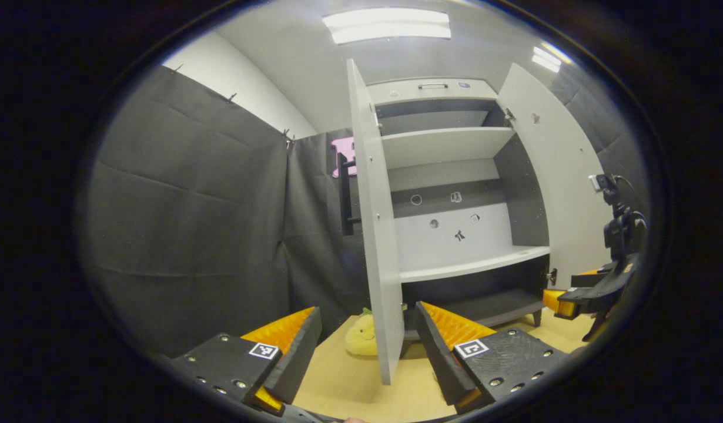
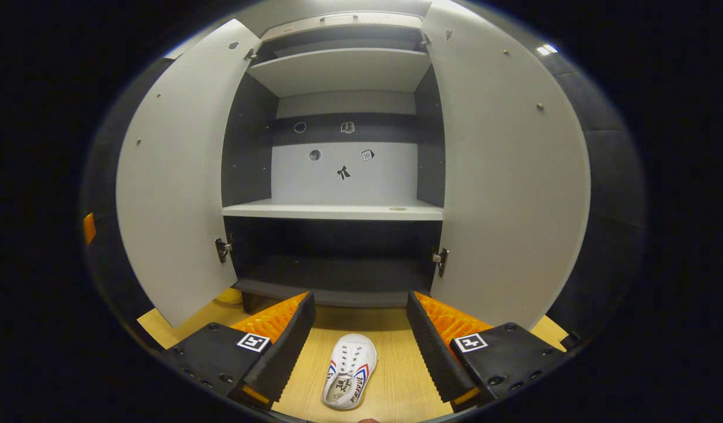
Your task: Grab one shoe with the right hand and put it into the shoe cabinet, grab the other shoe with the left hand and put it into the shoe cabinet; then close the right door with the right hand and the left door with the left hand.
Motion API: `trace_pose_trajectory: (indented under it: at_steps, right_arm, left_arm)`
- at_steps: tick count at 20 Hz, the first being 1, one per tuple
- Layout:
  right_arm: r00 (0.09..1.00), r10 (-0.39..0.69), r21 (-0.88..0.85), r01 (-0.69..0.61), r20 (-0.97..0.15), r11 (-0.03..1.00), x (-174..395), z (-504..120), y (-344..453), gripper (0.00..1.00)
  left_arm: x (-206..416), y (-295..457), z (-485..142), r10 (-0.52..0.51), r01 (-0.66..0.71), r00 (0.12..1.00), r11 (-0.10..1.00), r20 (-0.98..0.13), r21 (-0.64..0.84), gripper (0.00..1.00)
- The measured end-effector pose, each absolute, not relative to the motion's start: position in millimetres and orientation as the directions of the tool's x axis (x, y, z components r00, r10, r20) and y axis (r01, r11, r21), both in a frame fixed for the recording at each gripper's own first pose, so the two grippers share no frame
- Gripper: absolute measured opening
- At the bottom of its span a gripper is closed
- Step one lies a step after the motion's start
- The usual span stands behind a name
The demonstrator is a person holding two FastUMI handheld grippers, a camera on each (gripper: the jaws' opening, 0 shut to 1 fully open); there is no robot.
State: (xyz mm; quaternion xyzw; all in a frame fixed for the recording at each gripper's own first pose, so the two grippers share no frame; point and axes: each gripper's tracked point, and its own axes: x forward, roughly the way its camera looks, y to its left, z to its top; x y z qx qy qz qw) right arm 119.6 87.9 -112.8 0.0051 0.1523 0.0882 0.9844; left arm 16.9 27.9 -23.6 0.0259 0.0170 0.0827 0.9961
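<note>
A white shoe (image 2: 348, 370) with red and blue stripes lies on the wooden floor, toe toward the cabinet. My right gripper (image 2: 360, 296) hangs open above it, a finger on either side and touching nothing. The shoe cabinet (image 2: 338, 210) stands just ahead with its left door (image 2: 173, 188) and right door (image 2: 508, 176) both swung wide open; its shelves are bare. My left gripper (image 1: 367, 311) is open and holds nothing, facing the thin edge of the left door (image 1: 376, 235). In the left gripper view the right gripper (image 1: 573, 291) shows low beside the right door (image 1: 561, 176).
A yellow plush toy (image 1: 363, 335) sits on the floor behind the left door's lower edge. Black cloth walls (image 1: 191, 223) close in on the left. The cabinet's dark bottom compartment (image 2: 338, 276) sits just above the floor.
</note>
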Motion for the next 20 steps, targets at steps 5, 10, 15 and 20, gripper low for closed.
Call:
trace_pose_trajectory:
  at_steps: [5, 10, 15, 20]
  right_arm:
    - [0.896, 0.208, 0.053, -0.203, -0.392, 0.978, 131, -156, 108, 0.98]
    - [0.825, 0.247, 0.085, -0.237, -0.508, 0.968, 137, -205, 129, 0.98]
    - [0.731, 0.282, 0.113, -0.272, -0.621, 0.956, 130, -257, 146, 0.98]
    - [0.643, 0.275, 0.110, -0.285, -0.715, 0.952, 117, -299, 150, 0.97]
  left_arm:
    - [16, 36, -32, 0.203, -0.200, 0.978, 0.978, -0.045, 0.059, 0.92]
    - [15, 42, -39, 0.233, -0.229, 0.970, 0.972, -0.073, 0.059, 0.92]
    - [15, 44, -45, 0.260, -0.254, 0.960, 0.964, -0.101, 0.075, 0.92]
    - [13, 47, -44, 0.287, -0.278, 0.950, 0.957, -0.123, 0.082, 0.99]
